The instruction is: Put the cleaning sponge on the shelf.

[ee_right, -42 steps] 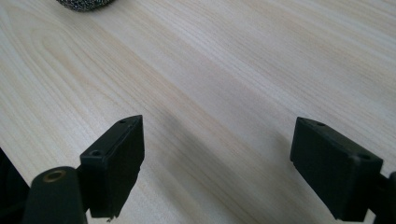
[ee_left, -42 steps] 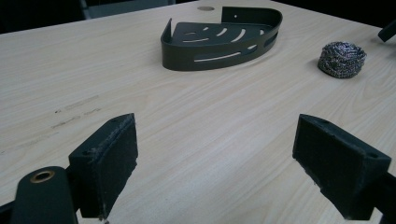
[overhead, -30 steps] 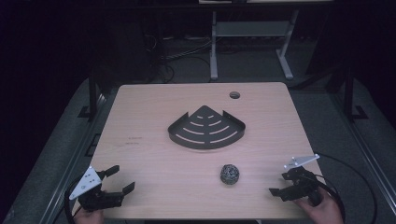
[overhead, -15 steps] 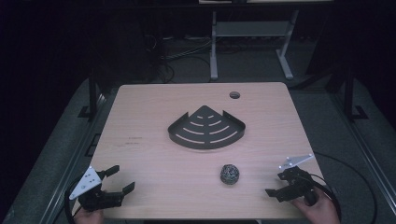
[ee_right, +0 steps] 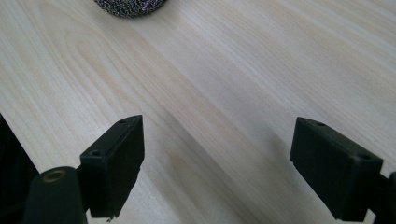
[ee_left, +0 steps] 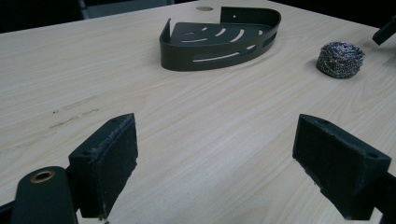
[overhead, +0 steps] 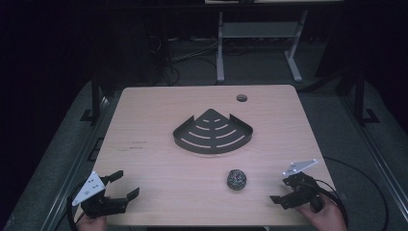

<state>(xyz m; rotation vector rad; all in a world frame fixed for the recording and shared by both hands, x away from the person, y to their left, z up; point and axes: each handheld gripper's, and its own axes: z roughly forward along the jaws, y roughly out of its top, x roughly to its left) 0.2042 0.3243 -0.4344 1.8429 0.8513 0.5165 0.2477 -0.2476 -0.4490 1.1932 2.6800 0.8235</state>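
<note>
A dark metal corner basket [overhead: 212, 133] with slotted floor sits in the middle of the wooden table [overhead: 154, 110]. A steel-wool ball [overhead: 236, 179] lies in front of it, toward the right. My right gripper [overhead: 281, 190] hovers at the front right, open, a short way right of the ball and aimed at it; the ball's edge [ee_right: 130, 7] shows at the top of the right gripper view. My left gripper [overhead: 124, 185] rests at the front left corner, open and holding nothing. From the left gripper view I see the basket [ee_left: 219, 39] and the ball [ee_left: 340, 58] farther off.
A round cable hole [overhead: 241, 98] pierces the table near its far edge. Faint pencil marks [overhead: 137, 144] lie on the left half. A white desk frame [overhead: 255, 38] stands on the floor behind the table. Cables trail on the floor.
My right gripper has shifted a little to the left and toward the front edge, nearer the steel-wool ball. The left gripper, basket and ball have stayed put.
</note>
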